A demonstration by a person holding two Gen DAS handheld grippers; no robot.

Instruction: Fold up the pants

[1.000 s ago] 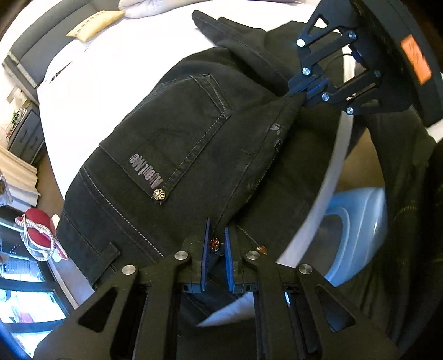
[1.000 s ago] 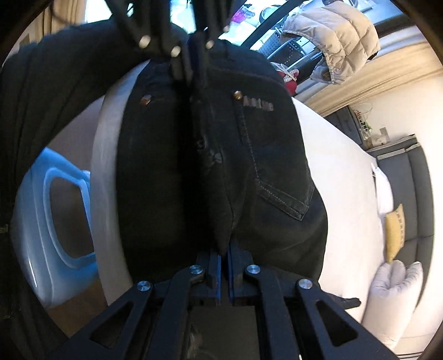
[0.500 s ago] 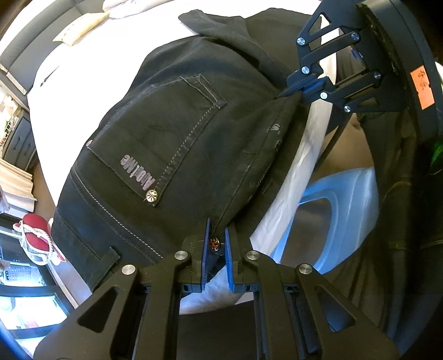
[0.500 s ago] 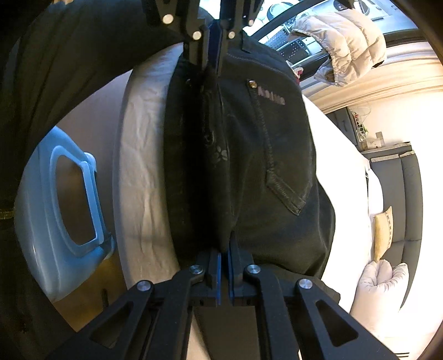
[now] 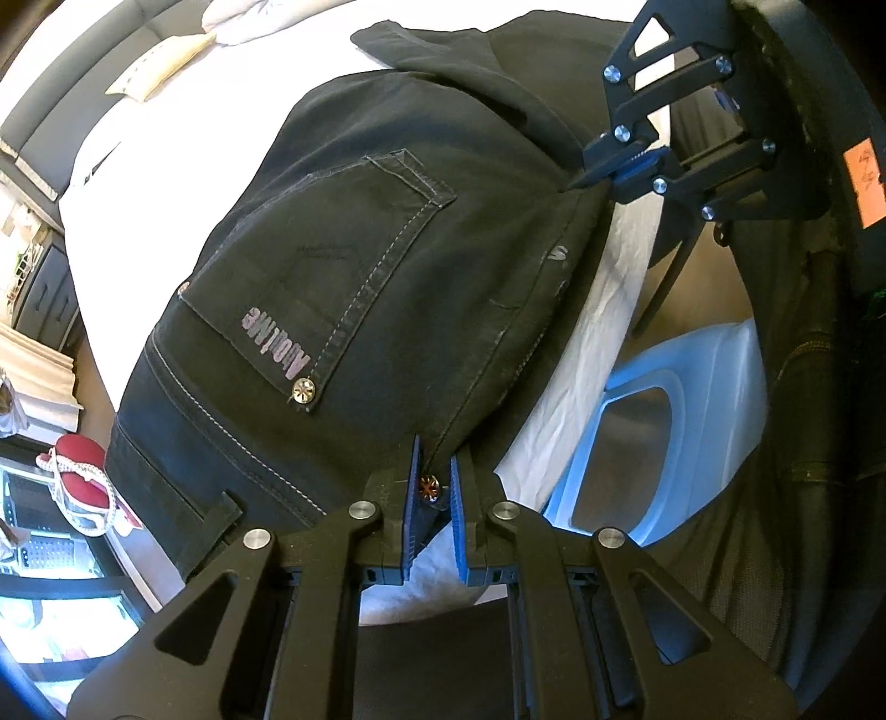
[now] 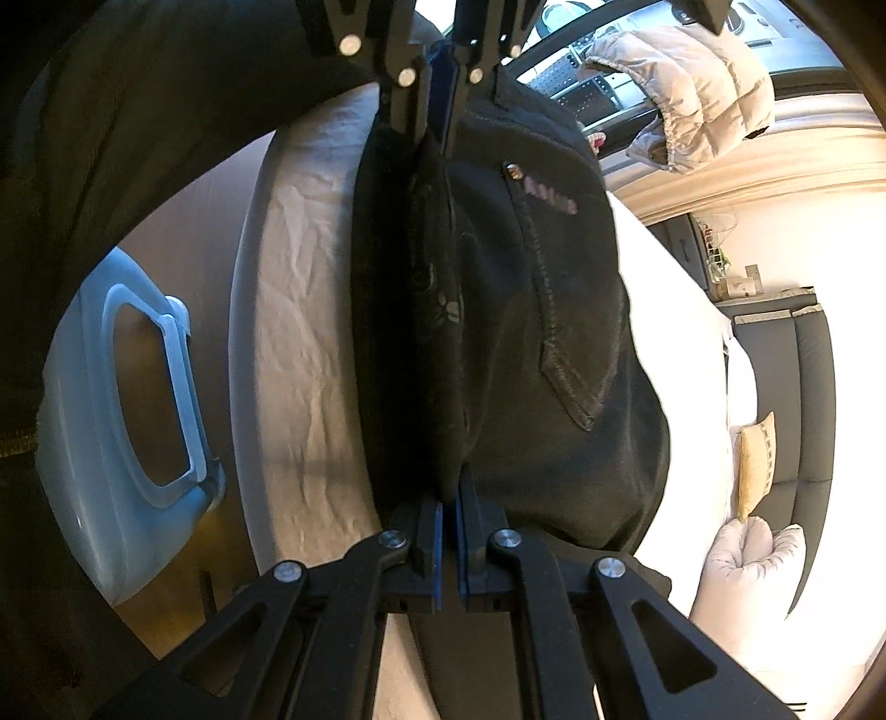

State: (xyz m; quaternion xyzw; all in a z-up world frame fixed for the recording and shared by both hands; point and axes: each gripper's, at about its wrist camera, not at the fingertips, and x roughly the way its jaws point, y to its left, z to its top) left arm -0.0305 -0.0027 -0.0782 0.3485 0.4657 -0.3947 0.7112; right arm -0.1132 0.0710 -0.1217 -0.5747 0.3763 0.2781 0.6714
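Both the left gripper (image 5: 431, 487) and right gripper (image 6: 448, 498) have jaws clamped on black pants (image 5: 354, 266), whose centre-frame pocket lettering (image 5: 275, 342) is upside down, unreadable.

White bed (image 5: 166, 166) — black pants (image 5: 354, 288), pillows (image 5: 243, 22)

Black tools (image 5: 432, 493), blue pads, silver screws, poss. orange sticker.

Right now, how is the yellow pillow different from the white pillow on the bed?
The small flat yellow pillow is thin and stands on edge against the grey headboard; the puffy white pillow is much bigger, rounder and slumped in soft folds. The yellow one sits nearer the black jeans, and the white one is farther along. Both rest at the head of the white bed sheet, untouched by either claw.
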